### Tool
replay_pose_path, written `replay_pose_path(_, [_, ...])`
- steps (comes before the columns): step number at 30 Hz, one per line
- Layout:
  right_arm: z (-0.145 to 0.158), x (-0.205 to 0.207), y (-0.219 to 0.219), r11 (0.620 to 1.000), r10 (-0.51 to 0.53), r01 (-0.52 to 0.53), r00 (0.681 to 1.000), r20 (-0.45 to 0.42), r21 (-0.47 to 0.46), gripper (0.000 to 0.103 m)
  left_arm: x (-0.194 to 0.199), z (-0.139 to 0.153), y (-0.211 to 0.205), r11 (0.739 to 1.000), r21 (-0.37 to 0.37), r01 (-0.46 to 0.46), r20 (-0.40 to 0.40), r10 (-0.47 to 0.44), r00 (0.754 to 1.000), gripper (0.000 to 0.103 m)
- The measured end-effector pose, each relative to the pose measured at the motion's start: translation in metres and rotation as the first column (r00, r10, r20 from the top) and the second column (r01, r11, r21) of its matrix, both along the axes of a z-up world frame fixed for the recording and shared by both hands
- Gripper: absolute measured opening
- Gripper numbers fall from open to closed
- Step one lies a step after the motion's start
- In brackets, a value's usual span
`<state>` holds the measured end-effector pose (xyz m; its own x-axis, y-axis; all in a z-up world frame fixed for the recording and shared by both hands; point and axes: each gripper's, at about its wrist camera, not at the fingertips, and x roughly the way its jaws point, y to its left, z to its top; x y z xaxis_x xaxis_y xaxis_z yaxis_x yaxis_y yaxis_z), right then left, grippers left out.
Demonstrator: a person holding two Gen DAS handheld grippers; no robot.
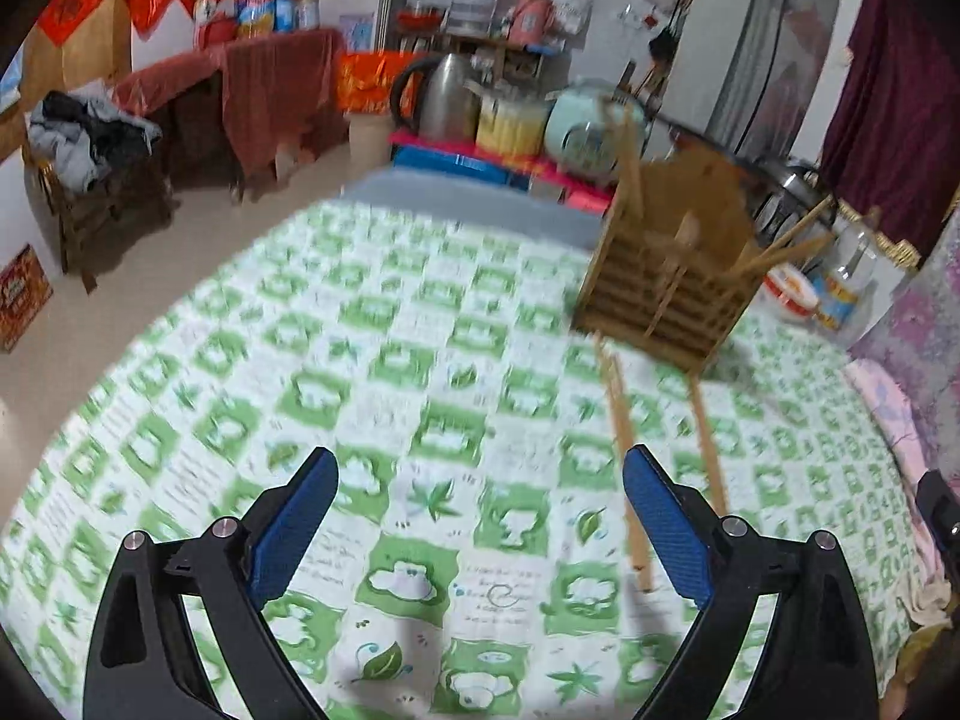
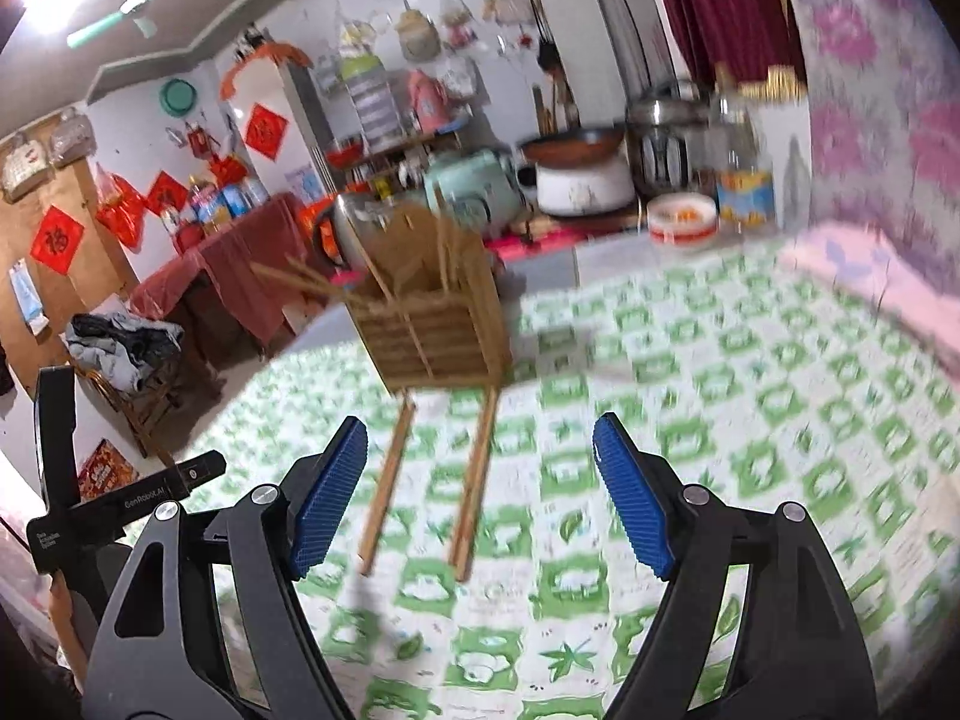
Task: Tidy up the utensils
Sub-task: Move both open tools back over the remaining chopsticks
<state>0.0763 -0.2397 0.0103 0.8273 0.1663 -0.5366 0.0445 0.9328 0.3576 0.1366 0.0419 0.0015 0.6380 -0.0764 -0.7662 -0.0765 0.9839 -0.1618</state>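
A slatted wooden utensil holder (image 1: 666, 282) (image 2: 432, 330) stands on the green-and-white checked tablecloth (image 1: 360, 360) (image 2: 720, 420), with several chopsticks (image 1: 786, 246) (image 2: 444, 252) sticking out of it. Loose chopsticks lie flat on the cloth in front of it, one lot (image 1: 624, 450) (image 2: 387, 480) beside another (image 1: 708, 444) (image 2: 477, 480). My left gripper (image 1: 480, 516) hangs open over bare cloth, to the left of the loose chopsticks. My right gripper (image 2: 480, 480) is open, and the loose chopsticks lie below, between its blue pads (image 2: 333, 492) without touching them.
Behind the holder stand a steel kettle (image 1: 447, 96), a pale green rice cooker (image 1: 585, 132) (image 2: 474, 192), a red-and-white bowl (image 2: 684, 219) and a glass jar (image 2: 741, 174). Pink cloth (image 2: 870, 276) borders the table on the right. The table's left edge drops to the floor (image 1: 150, 264).
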Motion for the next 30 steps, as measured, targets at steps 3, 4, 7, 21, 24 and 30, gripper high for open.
replay_pose_path(3, [-0.034, 0.01, 0.001, 1.0, 0.005, -0.006, 0.998, -0.061, -0.005, 0.076, 0.01, -0.035, 0.004, 1.0, -0.025, -0.003, -0.071, 0.001, 0.997, 0.094])
replay_pose_path(4, [-0.047, 0.014, 0.002, 1.0, 0.007, -0.009, 0.995, -0.097, -0.017, 0.076, 0.014, -0.05, 0.005, 1.0, -0.017, -0.001, -0.119, -0.001, 0.993, 0.094])
replay_pose_path(7, [-0.073, 0.03, 0.005, 0.997, 0.024, -0.041, 0.974, -0.227, -0.067, 0.076, 0.022, -0.068, 0.003, 0.999, 0.044, 0.014, -0.195, -0.005, 0.981, 0.094])
replay_pose_path(21, [-0.082, 0.036, 0.041, 0.965, 0.183, -0.23, 0.935, -0.305, -0.124, 0.076, 0.028, -0.079, -0.021, 0.98, 0.178, 0.092, -0.231, -0.05, 0.972, 0.098])
replay_pose_path(24, [-0.086, 0.037, 0.049, 0.952, 0.208, -0.27, 0.916, -0.342, -0.143, 0.076, 0.028, -0.079, -0.021, 0.98, 0.176, 0.092, -0.232, -0.049, 0.972, 0.098])
replay_pose_path(30, [-0.088, 0.038, 0.026, 0.975, 0.047, -0.121, 0.933, -0.357, -0.186, 0.074, 0.028, -0.079, -0.021, 0.98, 0.177, 0.091, -0.232, -0.049, 0.971, 0.098])
